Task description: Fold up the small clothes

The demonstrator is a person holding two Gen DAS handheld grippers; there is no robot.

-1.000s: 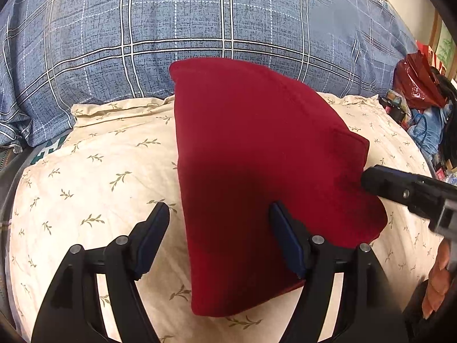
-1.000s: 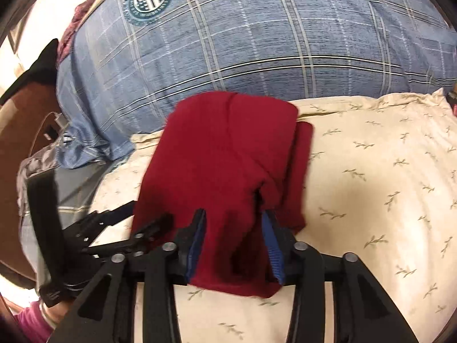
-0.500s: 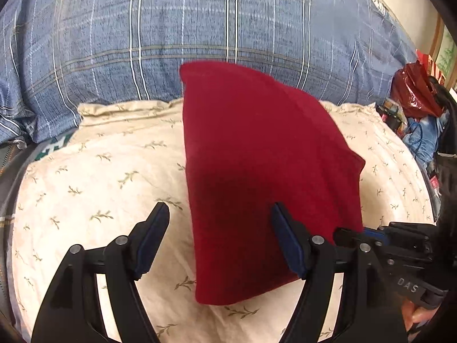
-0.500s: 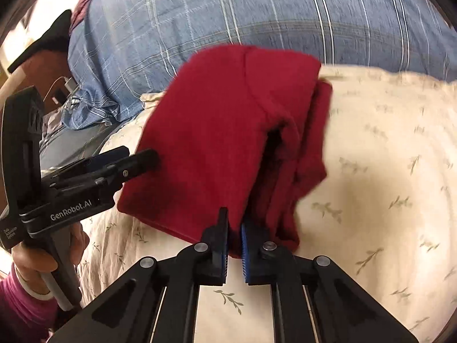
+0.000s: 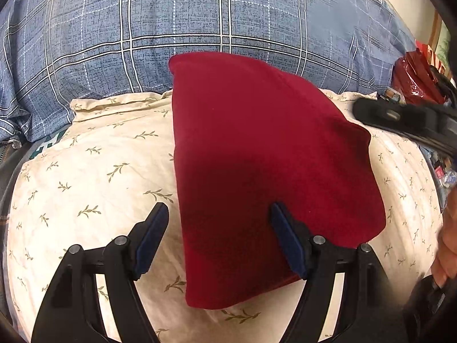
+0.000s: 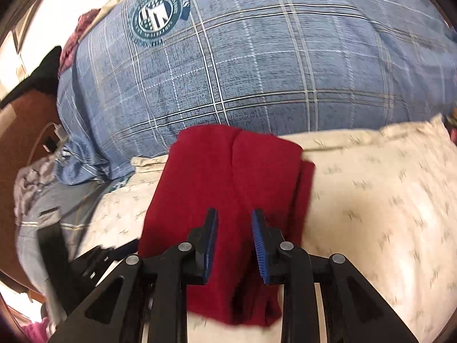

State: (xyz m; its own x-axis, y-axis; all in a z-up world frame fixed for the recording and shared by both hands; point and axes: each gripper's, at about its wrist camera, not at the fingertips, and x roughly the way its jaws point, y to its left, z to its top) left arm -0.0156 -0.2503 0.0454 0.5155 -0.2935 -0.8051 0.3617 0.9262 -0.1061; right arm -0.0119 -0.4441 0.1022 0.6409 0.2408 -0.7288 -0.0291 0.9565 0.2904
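1 red garment (image 5: 265, 171) in play, lying folded into a compact stack on the cream leaf-print sheet (image 5: 94, 171), its far edge against the blue plaid pillow (image 5: 200, 20). Right wrist view shows layered folds along the garment's right side, so I'd judge the fold mostly done; step in hand looks like release and tidy. Right gripper (image 6: 234, 243) hovers over the near part of the cloth with a narrow gap between the jaws; they have just been opening and nothing is pinched between the pads. Left gripper (image 5: 218, 237) is spread wide, empty, straddling the garment's near-left edge without pressing it. In the left wrist view the right tool sits off past the garment's right edge, a hand (image 5: 448, 237) on its handle. Next move probably calls for squaring the loose right-side layers or a final half fold: pinch all layers together, low, without dragging the sheet.
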